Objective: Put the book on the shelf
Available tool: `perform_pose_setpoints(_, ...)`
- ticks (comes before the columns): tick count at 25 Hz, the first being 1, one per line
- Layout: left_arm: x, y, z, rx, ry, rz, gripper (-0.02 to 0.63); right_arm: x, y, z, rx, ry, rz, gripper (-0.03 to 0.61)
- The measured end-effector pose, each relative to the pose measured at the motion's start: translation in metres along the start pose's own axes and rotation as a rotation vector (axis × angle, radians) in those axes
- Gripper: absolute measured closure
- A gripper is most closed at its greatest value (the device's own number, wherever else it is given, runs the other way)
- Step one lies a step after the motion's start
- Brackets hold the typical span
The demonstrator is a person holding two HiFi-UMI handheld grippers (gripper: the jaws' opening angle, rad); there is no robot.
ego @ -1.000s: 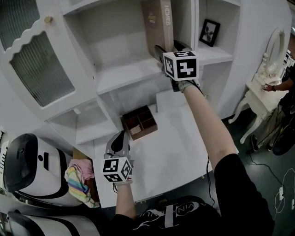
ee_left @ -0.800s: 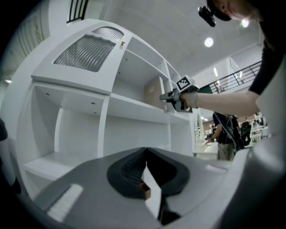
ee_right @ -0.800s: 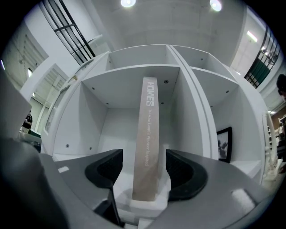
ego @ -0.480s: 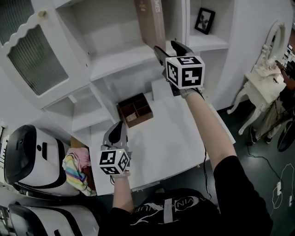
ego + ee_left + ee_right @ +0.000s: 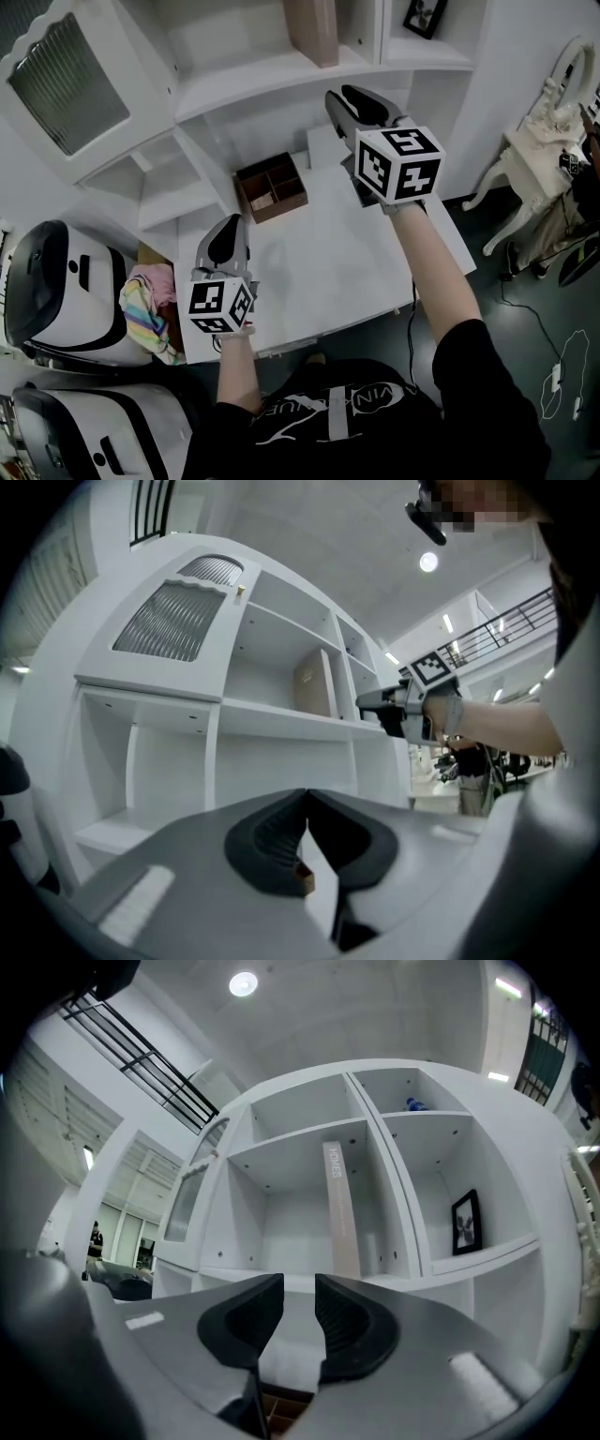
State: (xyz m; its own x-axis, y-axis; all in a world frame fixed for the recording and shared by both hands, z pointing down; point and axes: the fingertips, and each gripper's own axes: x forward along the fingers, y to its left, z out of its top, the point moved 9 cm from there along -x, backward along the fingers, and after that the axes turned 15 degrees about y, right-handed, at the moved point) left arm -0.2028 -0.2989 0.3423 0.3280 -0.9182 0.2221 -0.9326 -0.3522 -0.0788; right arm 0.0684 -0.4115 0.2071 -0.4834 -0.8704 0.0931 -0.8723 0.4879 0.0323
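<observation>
The book [image 5: 339, 1208] stands upright on the middle shelf [image 5: 272, 80] of the white shelf unit, spine outward, just beside the divider at its 3 o'clock, where a tall thin volume has something to lean on; whether they touch I cannot tell; the placing looks done. The right gripper [image 5: 352, 98] hangs free below that shelf, at about 5 o'clock of the book in the head view, touching nothing; its jaws have just been closing and stand a narrow gap apart with nothing between them, which I read as a tool relaxing after letting go, not a fresh grip. The left gripper [image 5: 225, 239] is level over the white desk [image 5: 328, 281] at 7 o'clock, jaw tips pressed together and empty, low presumably to stay clear; a wooden compartment box [image 5: 272, 186] sits at the desk's back between the two; a framed picture [image 5: 424, 17] fills the neighbouring compartment at 1 o'clock.
</observation>
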Motion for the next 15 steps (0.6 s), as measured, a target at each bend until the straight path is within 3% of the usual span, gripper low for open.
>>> perform_pose_setpoints(6, -0.01, 0.0, -0.002, 0.004, -0.007, 0.035, 0.614, -0.012, 0.014, -0.024, -0.036, 0.027, 0.067, 0.52)
perform_pose_setpoints(15, -0.019, 0.001, -0.002, 0.009, -0.016, 0.064, 0.614, -0.026, 0.029, -0.067, -0.006, 0.061, 0.172, 0.571)
